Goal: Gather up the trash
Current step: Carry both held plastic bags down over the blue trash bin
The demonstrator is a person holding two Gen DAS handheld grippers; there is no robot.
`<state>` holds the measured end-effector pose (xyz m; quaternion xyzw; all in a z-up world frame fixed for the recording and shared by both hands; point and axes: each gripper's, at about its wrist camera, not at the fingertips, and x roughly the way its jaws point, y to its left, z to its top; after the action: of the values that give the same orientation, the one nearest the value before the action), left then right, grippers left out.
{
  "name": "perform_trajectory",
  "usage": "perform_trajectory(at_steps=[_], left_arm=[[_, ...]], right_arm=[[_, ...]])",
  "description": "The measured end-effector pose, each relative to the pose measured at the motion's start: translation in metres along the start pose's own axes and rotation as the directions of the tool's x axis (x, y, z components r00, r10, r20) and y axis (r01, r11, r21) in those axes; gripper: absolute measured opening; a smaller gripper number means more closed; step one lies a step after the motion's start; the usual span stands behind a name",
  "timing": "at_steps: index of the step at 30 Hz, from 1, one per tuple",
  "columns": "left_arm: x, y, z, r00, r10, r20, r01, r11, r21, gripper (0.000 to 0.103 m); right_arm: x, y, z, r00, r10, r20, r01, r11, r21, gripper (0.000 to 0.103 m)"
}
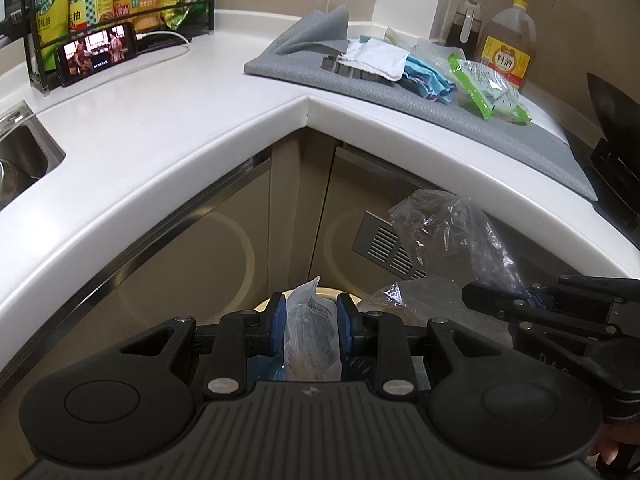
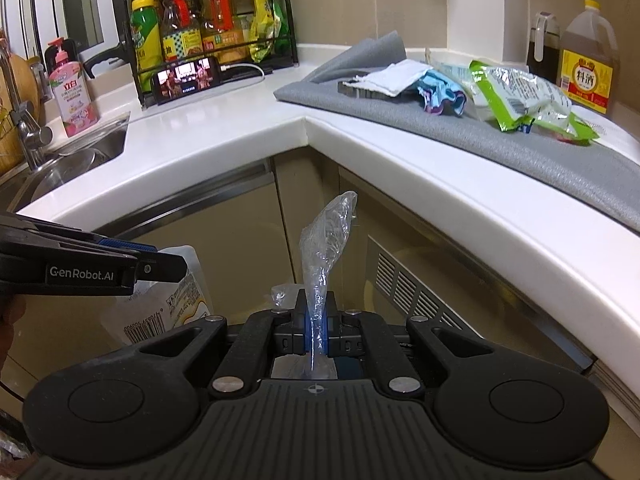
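In the left wrist view my left gripper [image 1: 312, 310] is shut on a clear printed pouch [image 1: 310, 332], which stands upright between the blue pads in front of the lower cabinet doors. To its right my right gripper [image 1: 480, 298] is shut on a crinkled clear plastic bag [image 1: 448, 232]. In the right wrist view that right gripper [image 2: 316, 314] pinches the clear bag [image 2: 326, 240], and the left gripper [image 2: 172, 266] holds the barcoded pouch [image 2: 168, 308] at the left. On the grey mat [image 2: 520, 152] lie a white paper [image 2: 394, 76], a blue wrapper [image 2: 440, 94] and green packets [image 2: 520, 98].
The white L-shaped counter [image 1: 160, 128] wraps around above both grippers. A sink [image 2: 76, 160], a phone [image 2: 186, 78] and a bottle rack [image 2: 208, 28] are at the left; a cooking-wine bottle [image 2: 586, 68] at the back right. A pale round rim [image 1: 326, 290] shows behind the left pads.
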<state>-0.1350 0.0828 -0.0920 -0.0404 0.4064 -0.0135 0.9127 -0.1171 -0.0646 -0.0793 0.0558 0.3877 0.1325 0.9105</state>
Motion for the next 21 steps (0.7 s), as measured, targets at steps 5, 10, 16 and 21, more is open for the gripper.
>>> perform_trajectory(at_steps=[5,10,16,21], left_arm=[[0.011,-0.001,-0.001,1.000,0.005,-0.023,-0.005,1.000,0.001,0.030],[0.028,-0.004,-0.001,0.998,0.019,-0.054,-0.019,1.000,0.000,0.030],[0.051,-0.005,-0.001,0.995,0.032,-0.098,-0.031,0.999,0.010,0.030],[0.067,-0.006,-0.001,0.991,0.037,-0.129,-0.035,0.999,0.014,0.030]], right_arm=[[0.011,-0.001,-0.005,1.000,-0.001,-0.027,0.001,1.000,-0.005,0.006],[0.028,0.001,-0.008,0.998,0.002,-0.060,-0.003,1.000,-0.013,0.006],[0.048,0.002,-0.013,0.995,0.010,-0.101,-0.012,1.000,-0.020,0.006],[0.065,-0.003,-0.017,0.991,0.009,-0.131,-0.011,1.000,-0.015,0.006]])
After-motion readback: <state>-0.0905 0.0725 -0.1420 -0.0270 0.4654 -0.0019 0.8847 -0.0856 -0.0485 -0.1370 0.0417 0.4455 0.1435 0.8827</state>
